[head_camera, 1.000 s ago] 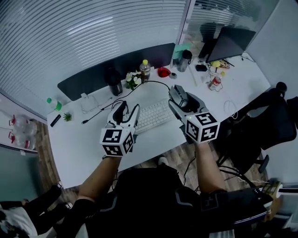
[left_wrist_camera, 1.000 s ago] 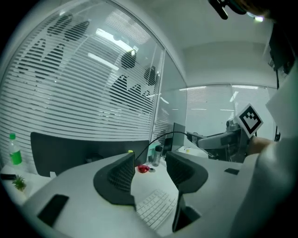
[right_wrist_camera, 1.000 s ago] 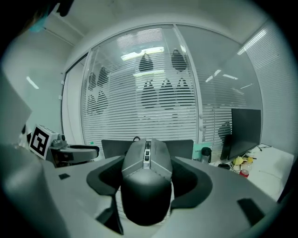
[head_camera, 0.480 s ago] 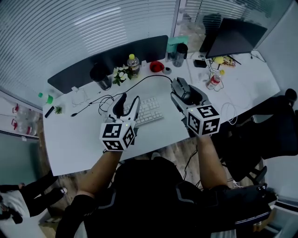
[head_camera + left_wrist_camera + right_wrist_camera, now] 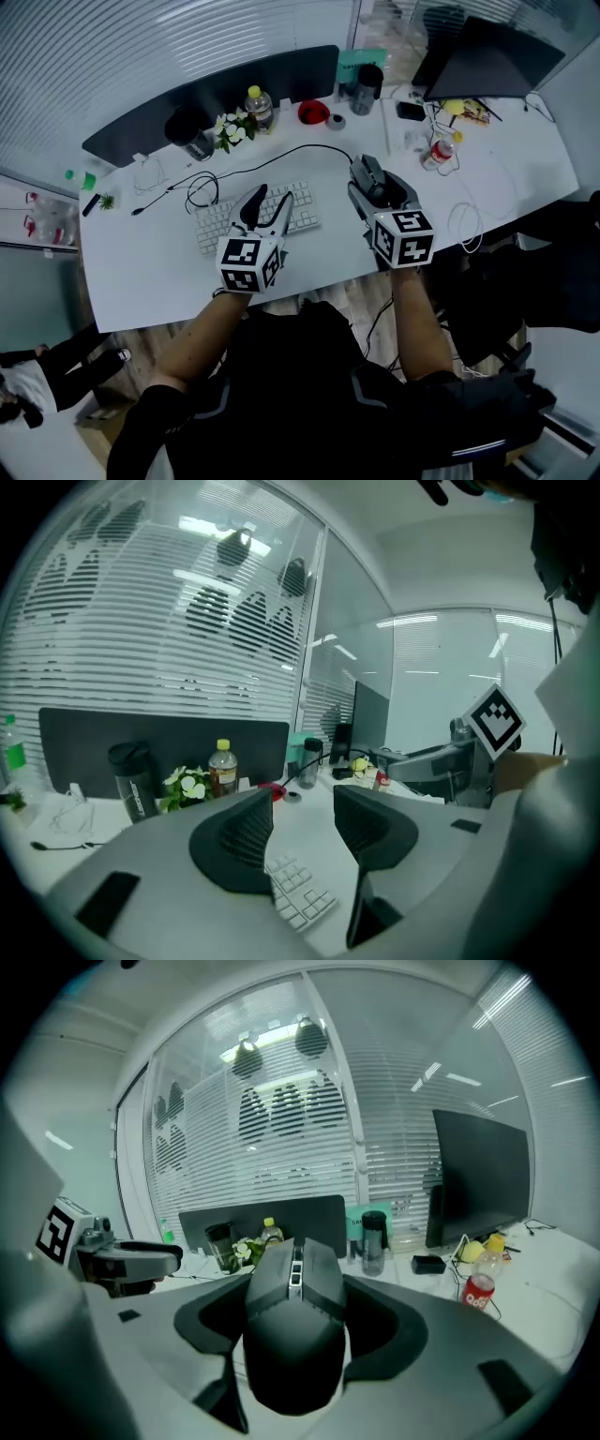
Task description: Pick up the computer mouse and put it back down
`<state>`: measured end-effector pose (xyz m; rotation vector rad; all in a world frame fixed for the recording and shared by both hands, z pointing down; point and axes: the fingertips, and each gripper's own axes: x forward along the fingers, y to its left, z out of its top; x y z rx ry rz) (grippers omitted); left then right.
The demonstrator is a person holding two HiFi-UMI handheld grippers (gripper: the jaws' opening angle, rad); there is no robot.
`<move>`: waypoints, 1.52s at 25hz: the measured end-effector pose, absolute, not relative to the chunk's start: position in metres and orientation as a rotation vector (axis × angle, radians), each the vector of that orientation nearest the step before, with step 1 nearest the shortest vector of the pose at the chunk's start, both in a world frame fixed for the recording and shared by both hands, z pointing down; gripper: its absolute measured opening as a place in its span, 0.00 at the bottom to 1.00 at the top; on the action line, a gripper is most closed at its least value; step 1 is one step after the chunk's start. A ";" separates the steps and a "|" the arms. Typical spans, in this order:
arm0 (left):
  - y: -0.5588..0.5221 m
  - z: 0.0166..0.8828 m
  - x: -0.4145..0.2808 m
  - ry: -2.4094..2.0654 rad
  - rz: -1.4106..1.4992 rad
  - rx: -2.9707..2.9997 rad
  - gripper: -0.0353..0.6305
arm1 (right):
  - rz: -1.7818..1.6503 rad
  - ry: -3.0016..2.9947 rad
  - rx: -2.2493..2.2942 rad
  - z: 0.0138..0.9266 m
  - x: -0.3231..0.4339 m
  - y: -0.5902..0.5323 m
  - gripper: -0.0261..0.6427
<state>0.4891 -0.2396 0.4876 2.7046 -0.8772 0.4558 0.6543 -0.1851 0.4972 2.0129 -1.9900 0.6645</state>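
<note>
right tongs [image 5: 298, 1283] gripping mouse [image 5: 292, 1354], left tongs [image 5: 302, 803] spread

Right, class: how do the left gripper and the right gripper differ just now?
The left gripper has its jaws apart with nothing between them; the right gripper is shut on the mouse. The left gripper is over the keyboard; the right gripper is off to its right. Both carry a marker cube.

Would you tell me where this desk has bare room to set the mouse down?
Bare desk lies left of the keyboard, toward the near-left corner, and in the gap between the keyboard and the right gripper holding the mouse. Another free strip runs between that gripper and the white cable loop. The back edge is crowded: bottle, flowers, red bowl, can.
</note>
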 end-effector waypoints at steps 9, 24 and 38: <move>-0.221 0.562 0.505 -0.768 0.662 2.649 0.38 | 0.827 -1.922 1.941 0.596 0.664 -0.185 0.48; -0.216 0.650 0.507 -0.769 0.797 2.528 0.38 | 0.914 -1.796 1.845 0.707 0.673 -0.174 0.48; -0.210 0.661 0.503 -0.774 0.827 2.505 0.38 | 0.831 -1.715 1.796 0.732 0.675 -0.171 0.48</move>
